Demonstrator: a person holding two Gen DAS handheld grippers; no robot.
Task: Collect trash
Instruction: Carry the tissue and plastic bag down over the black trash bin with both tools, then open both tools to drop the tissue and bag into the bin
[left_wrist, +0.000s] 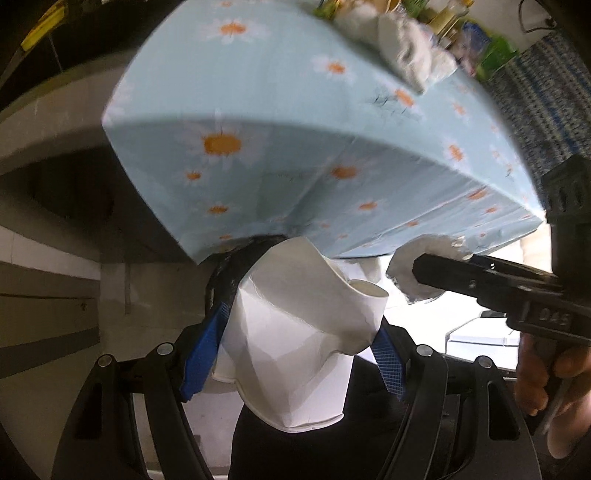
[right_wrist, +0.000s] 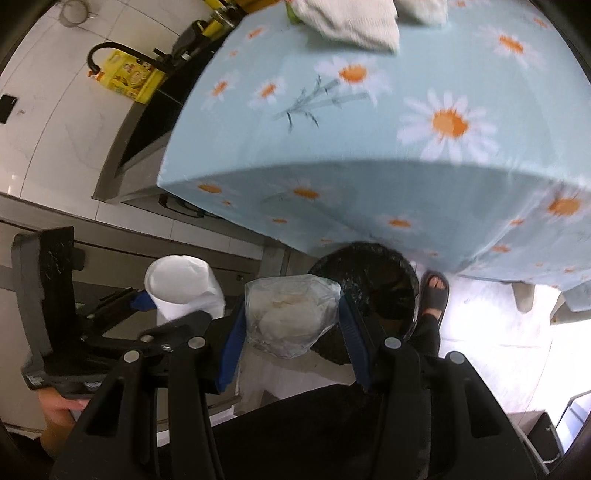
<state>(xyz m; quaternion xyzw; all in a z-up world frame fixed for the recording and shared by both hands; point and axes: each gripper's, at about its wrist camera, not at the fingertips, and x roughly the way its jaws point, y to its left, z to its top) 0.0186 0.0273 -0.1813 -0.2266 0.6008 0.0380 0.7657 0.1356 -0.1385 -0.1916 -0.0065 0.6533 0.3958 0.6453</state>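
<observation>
Crushed paper cup (left_wrist: 295, 332) between clamped jaws

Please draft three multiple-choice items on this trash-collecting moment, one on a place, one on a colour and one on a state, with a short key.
1. Where is the black-lined bin?
A. on the table
B. on the floor by the table's edge
C. on the kitchen counter

2. What colour is the tablecloth?
A. light blue with white and orange daisies
B. plain red
C. green stripes

3. What state is the paper cup in?
A. upright and untouched on the table
B. lying flat on the floor
C. crumpled, squeezed by the left gripper

Key:
1 B: the right wrist view shows it on the floor below the cloth's hanging edge, beside a sandalled foot.
2 A: both views show daisies on pale blue.
3 C: the blue pads press its dented sides; the right gripper likewise holds a clear bag of waste.
</observation>
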